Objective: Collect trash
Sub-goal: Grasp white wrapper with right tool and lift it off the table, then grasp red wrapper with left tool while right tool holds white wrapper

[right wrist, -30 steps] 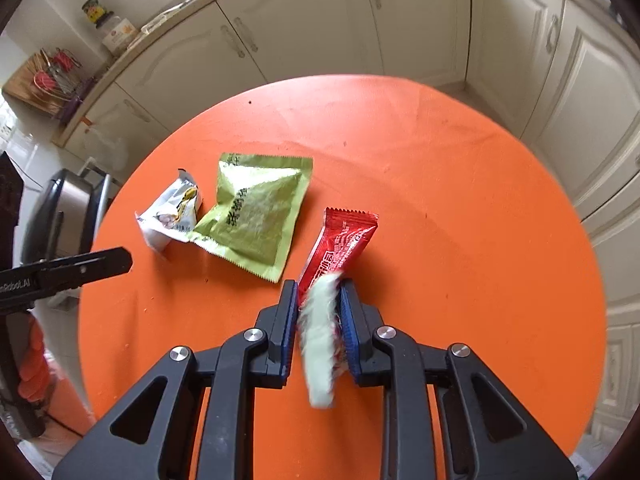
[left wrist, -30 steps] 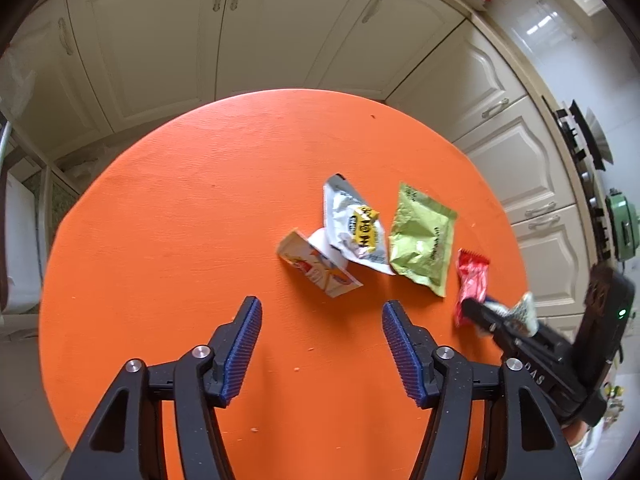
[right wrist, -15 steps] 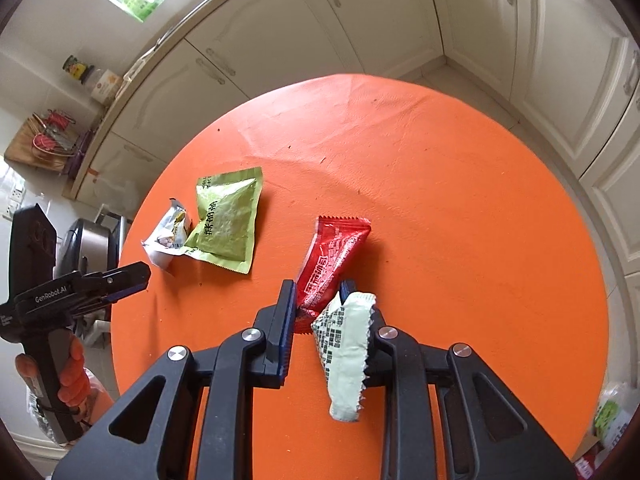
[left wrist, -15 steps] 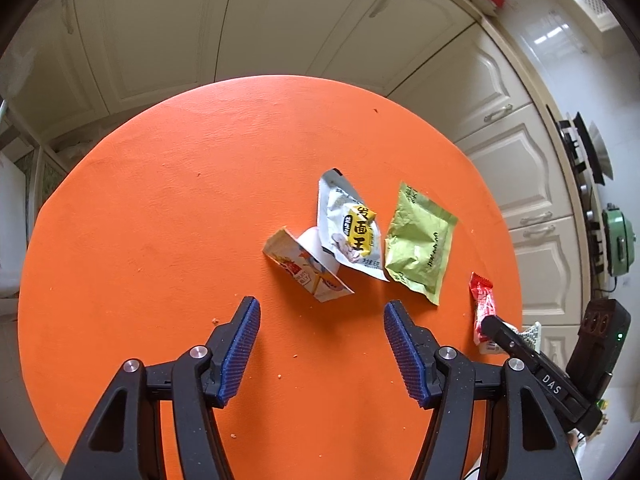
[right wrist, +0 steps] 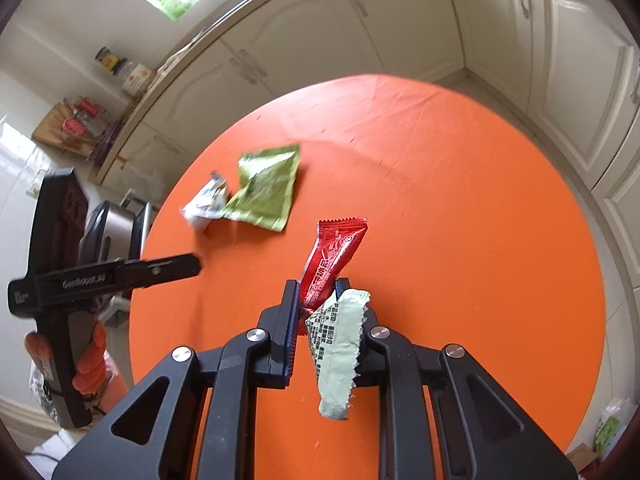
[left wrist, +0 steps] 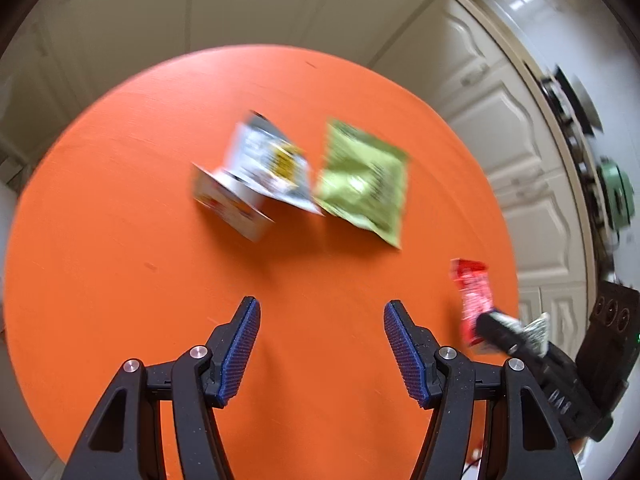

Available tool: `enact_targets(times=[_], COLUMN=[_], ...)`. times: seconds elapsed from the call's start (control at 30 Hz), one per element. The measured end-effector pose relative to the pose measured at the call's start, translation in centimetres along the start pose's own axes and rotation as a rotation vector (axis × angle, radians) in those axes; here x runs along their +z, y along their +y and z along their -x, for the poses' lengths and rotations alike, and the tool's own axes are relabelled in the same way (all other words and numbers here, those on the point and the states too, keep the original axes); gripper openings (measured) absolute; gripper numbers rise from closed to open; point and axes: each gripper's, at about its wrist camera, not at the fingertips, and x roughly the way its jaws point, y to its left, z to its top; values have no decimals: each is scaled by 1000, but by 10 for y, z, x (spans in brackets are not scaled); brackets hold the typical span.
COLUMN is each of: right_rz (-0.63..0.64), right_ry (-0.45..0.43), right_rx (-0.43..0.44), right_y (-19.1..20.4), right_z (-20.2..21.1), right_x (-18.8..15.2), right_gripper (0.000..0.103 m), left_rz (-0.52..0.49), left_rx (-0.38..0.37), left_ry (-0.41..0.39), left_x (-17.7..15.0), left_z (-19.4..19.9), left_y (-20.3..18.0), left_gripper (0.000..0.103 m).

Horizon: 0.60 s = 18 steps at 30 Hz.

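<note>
A round orange table (right wrist: 460, 208) fills both wrist views, ringed by cream kitchen cabinets (right wrist: 320, 32). The right gripper (right wrist: 318, 304) has its jaws narrow and closing, with two wrappers between them: a red snack wrapper (right wrist: 334, 256) that sticks out forward past the fingertips, lifted off the tabletop, and a pale green wrapper (right wrist: 336, 356) with a serrated edge and fine print that hangs back over the right-hand finger. From the left wrist view the same pair shows at the right edge, the red wrapper (left wrist: 472, 300) pinched at its lower end by the dark fingers. The left gripper (left wrist: 320, 344) hangs above the table with its blue-padded fingers (left wrist: 240, 352) set moderately wide and nothing between them. Beyond it, well apart from the fingertips, three pieces of trash lie on the table: an olive-green sachet (left wrist: 366, 184), a white and yellow packet (left wrist: 272, 164) just beside it, its edge touching or overlapping the sachet, and a small white and orange wrapper (left wrist: 228, 208) partly under the packet. That view is blurred, so their print cannot be read. An orange-gloved hand (right wrist: 90, 360) grips the left gripper's handle.
</note>
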Motion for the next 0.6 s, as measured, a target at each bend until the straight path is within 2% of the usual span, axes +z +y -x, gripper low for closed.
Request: enact_targets(times=[0.13,0.2,0.3,0.4,0.6], right_rz=[91,100,94,51,11], right_ry=[83,85,97,85,38], right_rx=[8,0,-59,-70,-97], right_y=[22,27,24,13,-3], right_z=[-6,-4,-1,3,28], right_x=[-35,-50,-69,-82,-94], right_gripper=[21,21,21,21,21], left_rz=[-60,-77,-92,-101,-137], left_rx=[-3,10,16,28,-4], left_ry=[53,60,78,83,107], left_x=[-16,-24,-35,-43,-55], left_z=[-11,-12,-14,-14,-22], left_y=[-22,-27,-31,-34,-58], left_gripper=[60,60,60,60,60])
